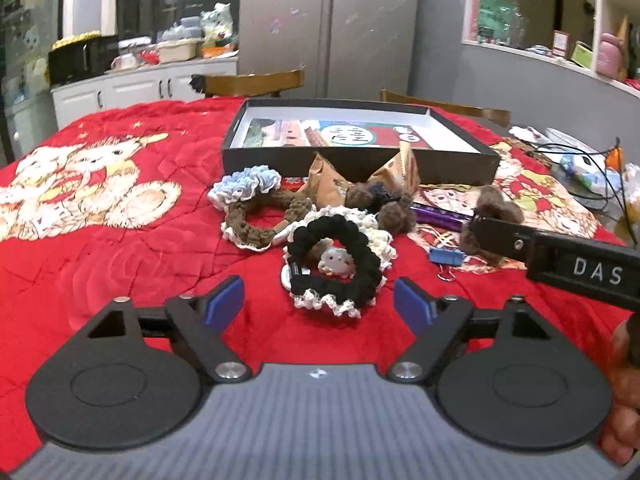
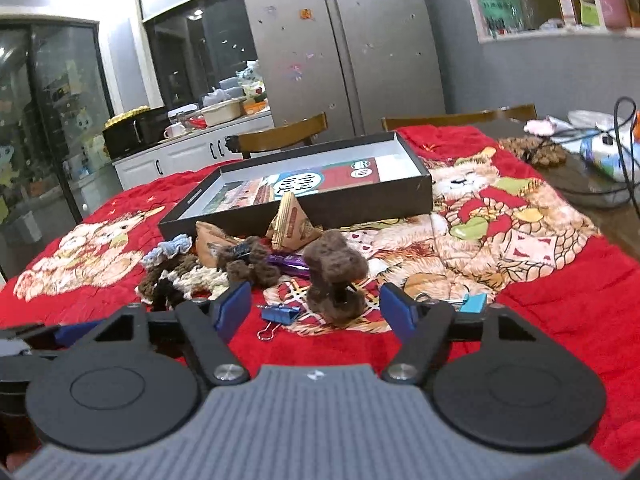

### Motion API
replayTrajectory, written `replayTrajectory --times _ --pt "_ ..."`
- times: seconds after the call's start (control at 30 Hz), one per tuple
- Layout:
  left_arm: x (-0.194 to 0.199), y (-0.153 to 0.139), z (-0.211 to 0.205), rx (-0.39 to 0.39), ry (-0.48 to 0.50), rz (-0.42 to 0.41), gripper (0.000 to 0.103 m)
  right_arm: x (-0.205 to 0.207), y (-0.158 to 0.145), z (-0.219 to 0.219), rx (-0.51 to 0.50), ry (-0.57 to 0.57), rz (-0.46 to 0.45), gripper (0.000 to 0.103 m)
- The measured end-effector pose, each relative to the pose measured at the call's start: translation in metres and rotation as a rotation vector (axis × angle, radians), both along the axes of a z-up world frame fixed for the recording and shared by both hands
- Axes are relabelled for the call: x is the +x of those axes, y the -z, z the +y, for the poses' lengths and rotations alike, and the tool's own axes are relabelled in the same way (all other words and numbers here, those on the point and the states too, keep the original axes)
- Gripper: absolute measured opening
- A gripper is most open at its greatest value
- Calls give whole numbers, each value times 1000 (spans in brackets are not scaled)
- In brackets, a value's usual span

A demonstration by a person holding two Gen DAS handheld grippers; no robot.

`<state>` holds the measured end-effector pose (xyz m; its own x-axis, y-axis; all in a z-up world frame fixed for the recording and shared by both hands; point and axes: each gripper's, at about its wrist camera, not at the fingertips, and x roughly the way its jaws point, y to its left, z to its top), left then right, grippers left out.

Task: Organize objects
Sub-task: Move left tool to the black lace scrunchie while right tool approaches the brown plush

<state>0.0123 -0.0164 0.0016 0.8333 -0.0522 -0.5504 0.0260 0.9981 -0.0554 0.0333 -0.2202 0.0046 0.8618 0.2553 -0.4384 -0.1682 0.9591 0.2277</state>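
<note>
Two tongs agape over two blue binder clips, one box.

red bear-print cloth under box, scrunchies, clips

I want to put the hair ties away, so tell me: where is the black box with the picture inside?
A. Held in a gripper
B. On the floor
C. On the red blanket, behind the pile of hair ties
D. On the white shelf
C: the open black box sits on the red blanket, just behind the crocheted hair ties, and neither gripper holds it.
</note>
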Motion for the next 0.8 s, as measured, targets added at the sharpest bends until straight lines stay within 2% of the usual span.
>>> replayTrajectory --times 0.13,0.27,0.4,0.5,0.57,0.67,0.8 --pt "13 3 -2 -27 -29 38 71 8 0 -2 2 6 -5 76" --pt "25 4 -5 -41 -45 46 65 20 -1 2 -8 7 -6 76" --pt "31 7 -12 -9 -52 38 58 31 2 6 -12 9 3 74" --pt "34 7 -11 -25 -62 32 46 39 7 6 15 -1 37 61" --pt "35 7 -6 -62 -81 29 36 45 10 5 40 1 70 47" --pt "35 7 -4 -71 -86 26 35 49 13 5 44 29 107 41" --pt "34 6 -6 -52 -88 20 34 46 13 3 57 36 91 37"
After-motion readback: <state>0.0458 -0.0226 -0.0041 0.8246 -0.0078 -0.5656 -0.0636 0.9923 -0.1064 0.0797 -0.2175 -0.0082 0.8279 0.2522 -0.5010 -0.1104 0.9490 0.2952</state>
